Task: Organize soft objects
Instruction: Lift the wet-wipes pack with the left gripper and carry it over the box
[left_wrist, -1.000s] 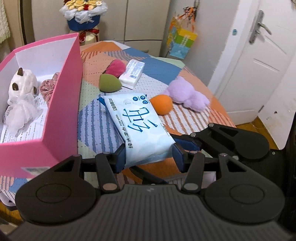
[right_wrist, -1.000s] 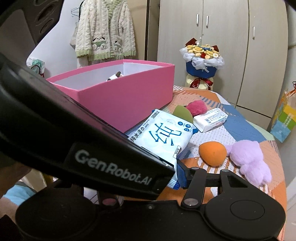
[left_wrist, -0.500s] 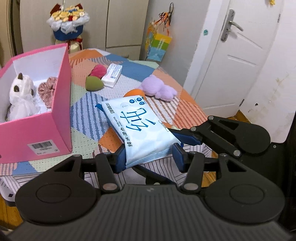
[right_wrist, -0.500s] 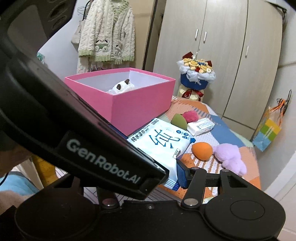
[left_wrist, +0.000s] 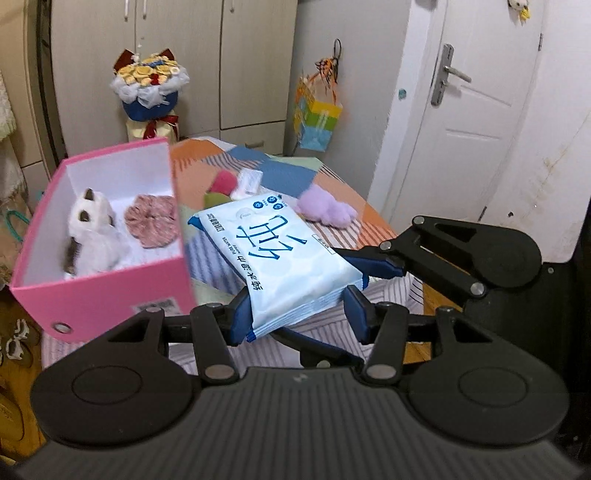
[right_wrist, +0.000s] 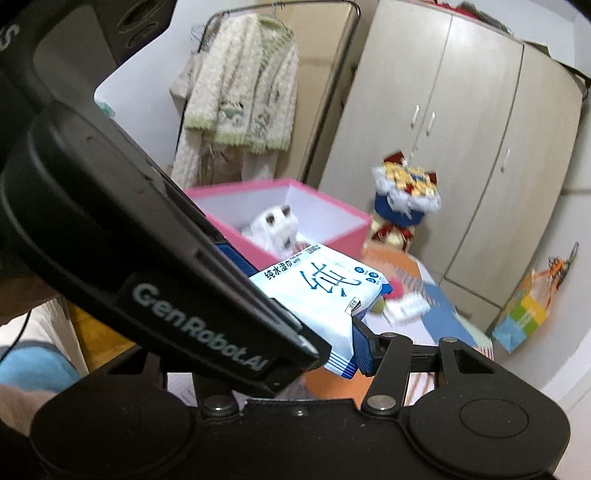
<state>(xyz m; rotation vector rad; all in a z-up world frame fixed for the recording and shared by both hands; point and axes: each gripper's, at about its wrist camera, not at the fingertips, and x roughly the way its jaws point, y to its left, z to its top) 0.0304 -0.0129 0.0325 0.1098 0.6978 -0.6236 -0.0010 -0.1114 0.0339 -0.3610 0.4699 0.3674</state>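
Left wrist view: the left hand-held gripper (left_wrist: 295, 308) is clamped across the near short end of a wipes pack (left_wrist: 282, 258), a blue pad pressed to each side. The pack hangs clear above the tabletop (left_wrist: 284, 173), its long axis running straight away from the pads. The right hand-held gripper (left_wrist: 369, 271) comes in from the right and appears to pinch the pack's near right corner. The pink box (left_wrist: 110, 291), the likely goal, lies up and to the left of the pack, on the left gripper's side; a white plush (left_wrist: 92, 230) and a scrunchie (left_wrist: 151, 219) already lie inside. A purple plush (left_wrist: 325, 210) lies on the tabletop beyond. Print on the pack reads "PURE WATER" beside large blue Chinese characters; the box carries a barcode label too blurred to read.

Right wrist view: the right gripper (right_wrist: 332, 350) holds the pack (right_wrist: 321, 295) at its near end; only the right pad shows, touching the edge, the other hidden behind the left gripper's body, marked "GenRobot.AI". The box (right_wrist: 332, 236) sits just behind the pack's far end, so the carry seems short
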